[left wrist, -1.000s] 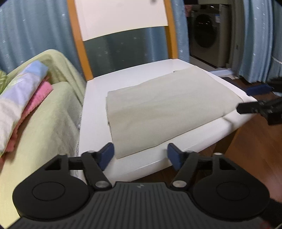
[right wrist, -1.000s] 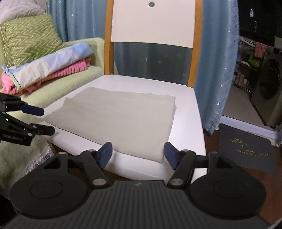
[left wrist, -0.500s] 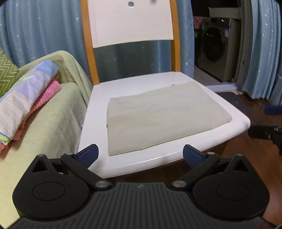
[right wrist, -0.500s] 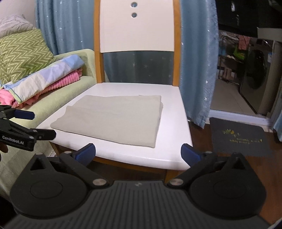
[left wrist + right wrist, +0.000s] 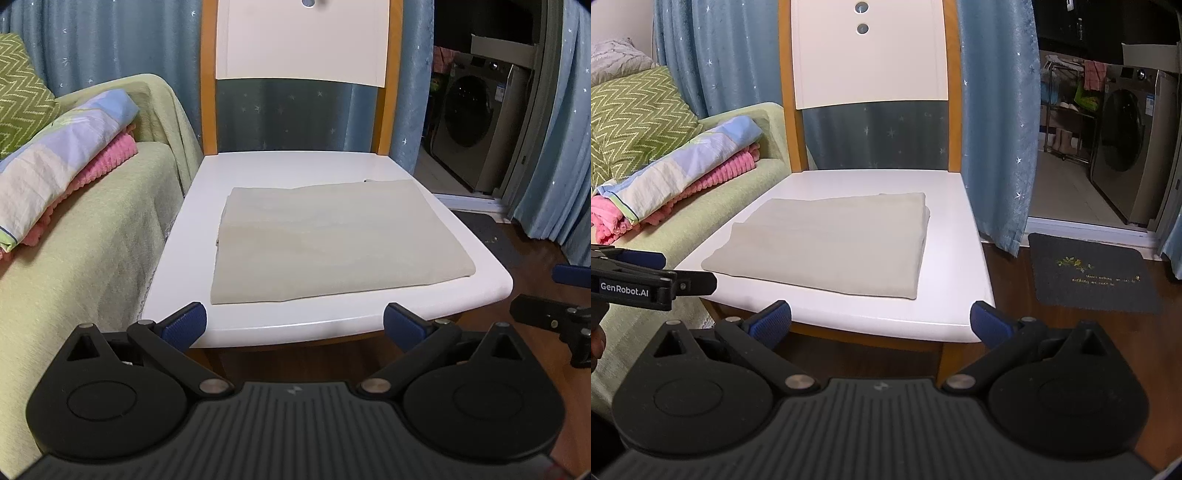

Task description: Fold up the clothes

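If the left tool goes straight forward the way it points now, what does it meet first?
Probably the front edge of the white chair seat, then the folded beige cloth lying on it. The left tool is open and holds nothing, just short of the seat. Depth is hard to judge through this lens.

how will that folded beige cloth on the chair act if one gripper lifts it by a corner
Probably floppy: the folded beige cloth lies flat in thin layers, so a corner lift would likely unfold it. Pushed, it may slide on the glossy white chair seat.

Folded beige cloth (image 5: 831, 242) flat on white chair seat (image 5: 953, 280), right gripper (image 5: 881, 319) wide open before it
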`<control>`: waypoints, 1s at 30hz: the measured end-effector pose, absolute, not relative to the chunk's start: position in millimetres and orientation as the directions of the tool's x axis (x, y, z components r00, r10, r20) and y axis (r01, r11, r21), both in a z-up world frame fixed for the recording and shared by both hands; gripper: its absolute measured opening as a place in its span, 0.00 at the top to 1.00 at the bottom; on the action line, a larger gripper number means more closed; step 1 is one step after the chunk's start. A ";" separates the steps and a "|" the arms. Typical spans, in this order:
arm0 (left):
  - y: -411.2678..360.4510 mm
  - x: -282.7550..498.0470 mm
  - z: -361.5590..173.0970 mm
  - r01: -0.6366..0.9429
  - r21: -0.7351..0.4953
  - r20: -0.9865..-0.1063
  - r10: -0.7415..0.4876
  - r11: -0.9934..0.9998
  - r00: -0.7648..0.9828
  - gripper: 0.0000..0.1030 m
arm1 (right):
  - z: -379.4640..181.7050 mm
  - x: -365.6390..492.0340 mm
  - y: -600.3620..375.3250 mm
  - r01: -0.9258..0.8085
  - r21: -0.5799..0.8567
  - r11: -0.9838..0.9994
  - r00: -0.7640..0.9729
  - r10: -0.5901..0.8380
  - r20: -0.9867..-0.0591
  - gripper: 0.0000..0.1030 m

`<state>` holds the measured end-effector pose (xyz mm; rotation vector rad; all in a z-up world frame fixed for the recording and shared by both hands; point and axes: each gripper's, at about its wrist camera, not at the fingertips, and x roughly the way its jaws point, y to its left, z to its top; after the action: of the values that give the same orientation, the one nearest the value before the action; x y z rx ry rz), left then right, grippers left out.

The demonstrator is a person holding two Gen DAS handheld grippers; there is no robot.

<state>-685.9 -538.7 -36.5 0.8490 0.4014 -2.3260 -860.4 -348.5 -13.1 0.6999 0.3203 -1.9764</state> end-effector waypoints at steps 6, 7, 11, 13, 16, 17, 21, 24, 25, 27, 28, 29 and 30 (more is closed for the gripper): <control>-533.2 -688.6 -32.3 0.655 -0.042 -0.644 -0.481 -0.755 -0.595 0.01 | -9.0 -857.8 -349.1 0.871 0.062 -0.487 -0.360 -0.720 -0.593 0.01; -532.0 -688.8 -31.5 0.655 -0.036 -0.640 -0.486 -0.755 -0.595 0.01 | -8.5 -857.5 -349.4 0.871 0.060 -0.488 -0.362 -0.720 -0.593 0.01; -532.1 -689.2 -29.4 0.660 -0.045 -0.639 -0.486 -0.750 -0.596 0.01 | -6.4 -856.4 -351.1 0.870 0.055 -0.490 -0.367 -0.718 -0.592 0.01; -531.9 -689.6 -28.5 0.660 -0.045 -0.638 -0.486 -0.750 -0.597 0.01 | -5.2 -855.8 -353.0 0.871 0.053 -0.489 -0.368 -0.718 -0.591 0.01; -532.8 -690.6 -27.9 0.661 -0.046 -0.639 -0.486 -0.749 -0.596 0.01 | -4.0 -855.8 -353.5 0.871 0.052 -0.489 -0.368 -0.717 -0.591 0.01; -533.0 -690.3 -27.9 0.662 -0.051 -0.639 -0.485 -0.748 -0.597 0.01 | -3.8 -855.9 -353.5 0.870 0.051 -0.490 -0.369 -0.717 -0.591 0.01; -533.5 -690.1 -29.2 0.662 -0.055 -0.645 -0.480 -0.747 -0.595 0.01 | -5.1 -856.5 -355.3 0.870 0.052 -0.491 -0.365 -0.712 -0.600 0.01; -534.2 -689.5 -30.7 0.663 -0.067 -0.653 -0.469 -0.746 -0.594 0.01 | -7.2 -856.7 -355.6 0.868 0.054 -0.494 -0.365 -0.706 -0.607 0.01; -533.9 -689.5 -31.1 0.663 -0.068 -0.654 -0.469 -0.745 -0.593 0.01 | -7.8 -856.8 -355.7 0.867 0.055 -0.495 -0.364 -0.705 -0.608 0.01; -533.8 -689.8 -32.1 0.664 -0.069 -0.658 -0.466 -0.745 -0.592 0.01 | -9.2 -857.3 -356.2 0.866 0.056 -0.497 -0.364 -0.703 -0.611 0.01; -534.1 -690.3 -32.9 0.662 -0.070 -0.660 -0.463 -0.746 -0.591 0.01 | -10.0 -857.6 -356.5 0.865 0.056 -0.499 -0.365 -0.701 -0.613 0.01; -533.9 -690.7 -33.6 0.660 -0.071 -0.661 -0.460 -0.748 -0.593 0.01 | -10.4 -857.9 -356.4 0.864 0.056 -0.500 -0.365 -0.700 -0.614 0.01; -534.1 -691.3 -34.1 0.660 -0.071 -0.662 -0.459 -0.748 -0.592 0.01 | -10.6 -858.2 -356.4 0.864 0.057 -0.500 -0.364 -0.700 -0.614 0.01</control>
<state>-691.3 -534.1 -34.1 0.8419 0.4123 -2.3103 -858.2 -356.4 -10.6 0.7204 0.3395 -1.9861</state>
